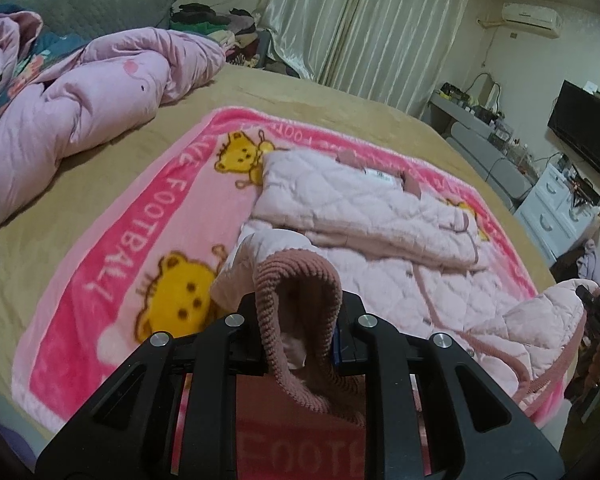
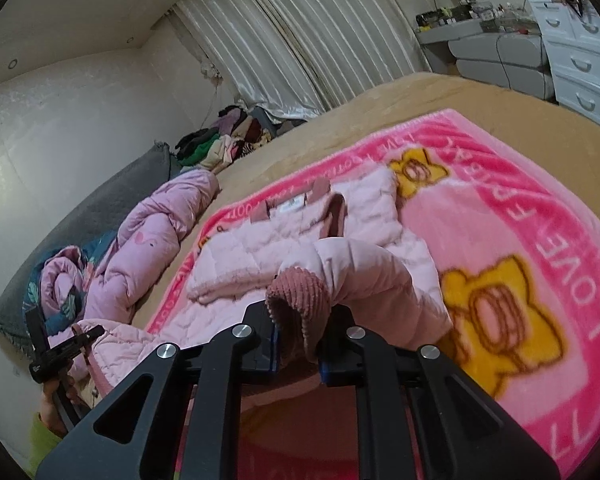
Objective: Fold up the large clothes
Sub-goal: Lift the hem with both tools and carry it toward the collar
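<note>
On a tan bed, a pink bear-print blanket (image 1: 112, 240) is carrying a quilted pale pink jacket (image 1: 364, 208). You are clamping its ribbed dusty-rose hem with both tongs, left gripper (image 1: 300, 344) and right gripper (image 2: 300, 344); the body stretches away ahead.

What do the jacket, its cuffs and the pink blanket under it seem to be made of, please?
Jacket: pale pink quilted fabric, matt and padded, judging by its stitched diamonds. Cuffs: dusty-rose ribbed knit, the ridges plain. Blanket: plush fleece by its fuzzy nap, printed with yellow bears; the fibre cannot be told.
</note>
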Available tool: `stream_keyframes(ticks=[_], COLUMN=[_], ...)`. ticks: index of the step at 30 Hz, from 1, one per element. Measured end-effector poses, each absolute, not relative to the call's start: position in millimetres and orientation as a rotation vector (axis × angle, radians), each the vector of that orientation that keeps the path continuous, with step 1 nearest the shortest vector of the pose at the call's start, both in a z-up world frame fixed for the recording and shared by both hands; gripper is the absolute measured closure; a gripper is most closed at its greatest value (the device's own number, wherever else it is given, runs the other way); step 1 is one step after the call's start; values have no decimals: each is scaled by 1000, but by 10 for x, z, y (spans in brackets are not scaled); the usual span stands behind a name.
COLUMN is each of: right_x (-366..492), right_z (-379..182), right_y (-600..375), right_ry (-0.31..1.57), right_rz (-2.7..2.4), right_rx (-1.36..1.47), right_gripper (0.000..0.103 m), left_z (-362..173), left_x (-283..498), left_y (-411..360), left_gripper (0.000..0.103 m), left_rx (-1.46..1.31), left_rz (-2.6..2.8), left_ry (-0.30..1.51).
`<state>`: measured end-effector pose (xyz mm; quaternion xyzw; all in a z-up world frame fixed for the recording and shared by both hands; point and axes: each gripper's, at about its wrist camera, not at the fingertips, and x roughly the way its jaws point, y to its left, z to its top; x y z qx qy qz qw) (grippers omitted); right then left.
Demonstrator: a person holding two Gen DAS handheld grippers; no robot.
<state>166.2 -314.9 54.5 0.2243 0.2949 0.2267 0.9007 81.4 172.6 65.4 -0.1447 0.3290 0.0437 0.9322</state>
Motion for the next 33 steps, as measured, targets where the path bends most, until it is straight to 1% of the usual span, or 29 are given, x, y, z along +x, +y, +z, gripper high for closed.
stream_keyframes(ticks=[8,18,26,33], right_x=[2026,2372,2650,2887], right_z=[874,1177,1261,1219], right_y=[-3126,-3138,-3142,-3153], right_ry=[525,441,396,386], right_rz=[481,464,439,420], right_rx=[461,460,460,465], right_gripper=[91,91,91,91], left_z=[962,1353,1474,1459], left_x=[1129,1455,1661,1861], left_y=[1831,1782,1753,1747], left_gripper=[90,90,90,90], left_rx=[-314,-255,-224,-190], left_rz=[89,109,137,169], left_ry=[631,575,553,547])
